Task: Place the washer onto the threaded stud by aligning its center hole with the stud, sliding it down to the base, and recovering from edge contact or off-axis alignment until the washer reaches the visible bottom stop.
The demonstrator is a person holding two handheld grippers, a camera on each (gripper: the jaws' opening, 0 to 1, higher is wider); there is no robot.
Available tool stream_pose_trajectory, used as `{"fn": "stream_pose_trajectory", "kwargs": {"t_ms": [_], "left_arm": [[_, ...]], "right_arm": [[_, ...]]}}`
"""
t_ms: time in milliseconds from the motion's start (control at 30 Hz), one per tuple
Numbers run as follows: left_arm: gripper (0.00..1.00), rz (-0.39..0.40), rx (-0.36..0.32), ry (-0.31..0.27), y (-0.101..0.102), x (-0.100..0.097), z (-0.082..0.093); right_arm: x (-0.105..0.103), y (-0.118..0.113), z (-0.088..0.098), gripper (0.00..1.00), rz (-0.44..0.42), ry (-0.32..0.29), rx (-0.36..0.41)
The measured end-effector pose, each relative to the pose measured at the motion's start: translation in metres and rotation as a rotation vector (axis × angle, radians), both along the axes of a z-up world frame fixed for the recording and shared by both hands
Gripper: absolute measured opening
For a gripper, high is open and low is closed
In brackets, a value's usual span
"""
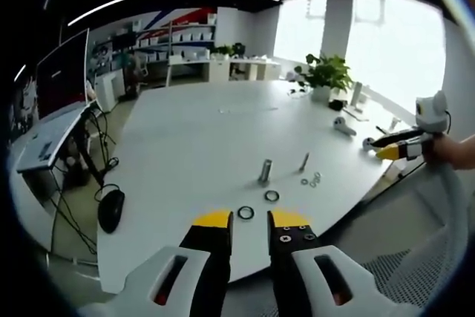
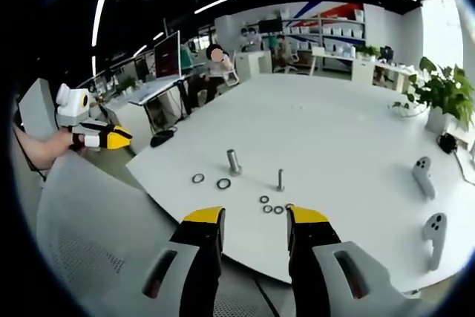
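Two upright threaded studs stand on the white table: a thick one [image 1: 265, 171] [image 2: 234, 161] and a thin one [image 1: 304, 161] [image 2: 280, 179]. Two larger dark washers [image 1: 246, 213] [image 2: 223, 183] lie by the thick stud, and a few small washers [image 1: 312, 180] [image 2: 268, 208] lie by the thin stud. My left gripper [image 1: 249, 222] hovers open over the table's near edge, just short of a large washer, nothing between its jaws. My right gripper [image 2: 255, 217] is open too, near the small washers, holding nothing. Each gripper also appears at the other view's edge: the right gripper [image 1: 393, 146] and the left gripper [image 2: 111, 137].
The white table [image 1: 193, 139] is large. A potted plant [image 1: 325, 76] and small devices stand at its far side; two white controllers [image 2: 423, 176] lie near my right gripper. A mesh chair back [image 2: 89, 243] sits close below. A mouse [image 1: 111, 209] and a monitor desk [image 1: 56, 109] stand beside.
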State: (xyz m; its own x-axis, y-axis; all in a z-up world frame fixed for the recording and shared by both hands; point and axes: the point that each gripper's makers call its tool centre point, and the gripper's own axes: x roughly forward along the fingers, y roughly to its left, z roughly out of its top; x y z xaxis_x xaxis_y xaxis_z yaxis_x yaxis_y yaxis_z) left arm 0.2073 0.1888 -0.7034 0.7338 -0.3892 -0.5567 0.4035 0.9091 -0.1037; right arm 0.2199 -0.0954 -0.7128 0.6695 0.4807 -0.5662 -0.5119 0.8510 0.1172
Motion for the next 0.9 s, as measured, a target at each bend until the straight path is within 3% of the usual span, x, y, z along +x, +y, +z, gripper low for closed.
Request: {"fn": "stream_pose_trajectory", "kwargs": {"t_ms": [900], "left_arm": [[0.16,-0.009,0.01,0.011,-0.0024,-0.0012,-0.0013]], "right_arm": [[0.0002,-0.0013,0.0003,0.35,0.0,0.0,0.002]]}}
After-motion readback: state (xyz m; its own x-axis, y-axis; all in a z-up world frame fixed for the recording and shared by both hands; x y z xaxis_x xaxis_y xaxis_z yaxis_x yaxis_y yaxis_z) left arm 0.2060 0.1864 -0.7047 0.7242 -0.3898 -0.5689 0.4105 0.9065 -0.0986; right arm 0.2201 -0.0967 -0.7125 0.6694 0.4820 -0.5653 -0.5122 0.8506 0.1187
